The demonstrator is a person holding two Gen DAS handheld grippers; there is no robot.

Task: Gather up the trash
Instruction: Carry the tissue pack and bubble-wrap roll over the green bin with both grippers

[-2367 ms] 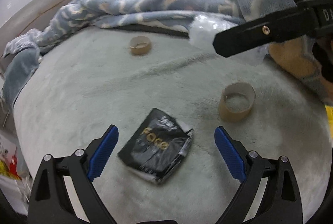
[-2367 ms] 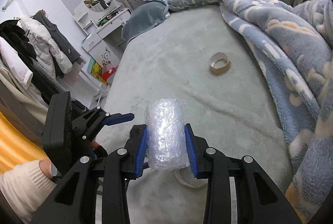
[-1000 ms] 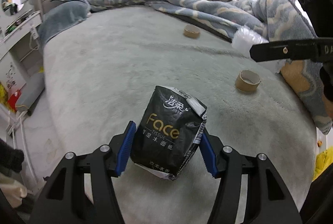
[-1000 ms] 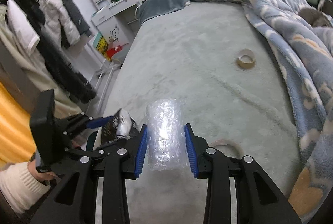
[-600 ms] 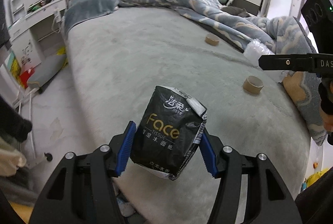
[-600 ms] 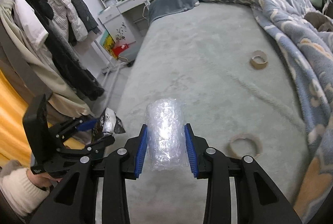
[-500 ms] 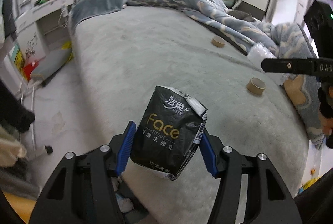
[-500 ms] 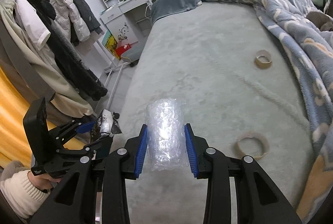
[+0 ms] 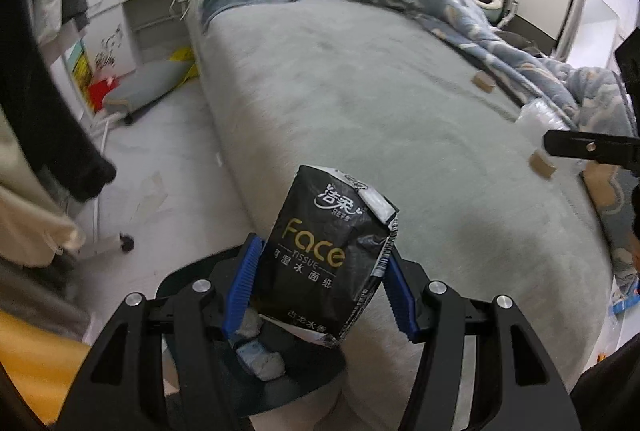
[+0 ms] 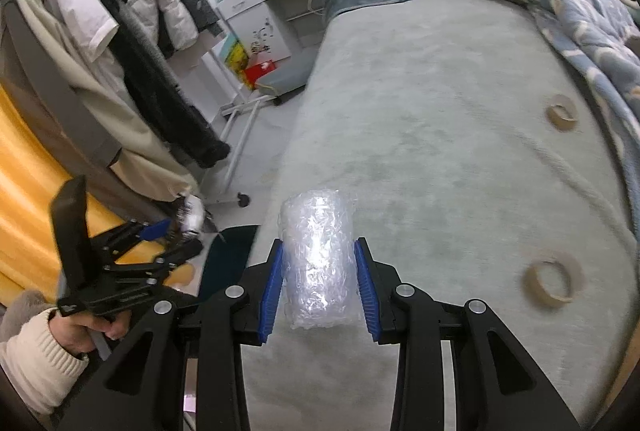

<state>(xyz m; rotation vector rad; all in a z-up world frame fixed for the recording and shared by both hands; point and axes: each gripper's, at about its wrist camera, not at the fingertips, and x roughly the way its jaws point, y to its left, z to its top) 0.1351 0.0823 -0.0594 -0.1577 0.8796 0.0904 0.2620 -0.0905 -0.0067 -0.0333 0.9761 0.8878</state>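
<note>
The left claw [image 9: 320, 287] is clamped on a crumpled black plastic tissue packet [image 9: 328, 263] printed with gold "Face" lettering, its blue pads pressing the packet's two side edges. The packet stands nearly upright, its long axis running away from the claw and leaning slightly right, with the torn white-edged top pointing up and forward. Directly beneath the packet and the claw sits a dark round trash bin [image 9: 280, 383] on the floor beside the bed, with crumpled white and pale blue waste [image 9: 260, 355] lying inside. The right claw [image 10: 318, 285] is closed around a roll of clear bubble wrap [image 10: 316, 263], gripped on its curved sides; the roll's long axis points straight ahead along the fingers, its far end tipped upward over the near edge of the grey plush bed [image 10: 440, 111]. In the right wrist view the left claw appears at lower left, held in a hand with a cream knitted cuff [image 10: 36, 355], above the bin's dark rim. Out on the bed lie two brown cardboard tape rings: one ring [image 10: 554, 283] near the right claw, the other ring [image 10: 562, 113] farther off, close to the rumpled blue patterned blanket [image 10: 580, 15]. A rack of hanging coats [image 10: 132, 43] stands well apart at the left.
</note>
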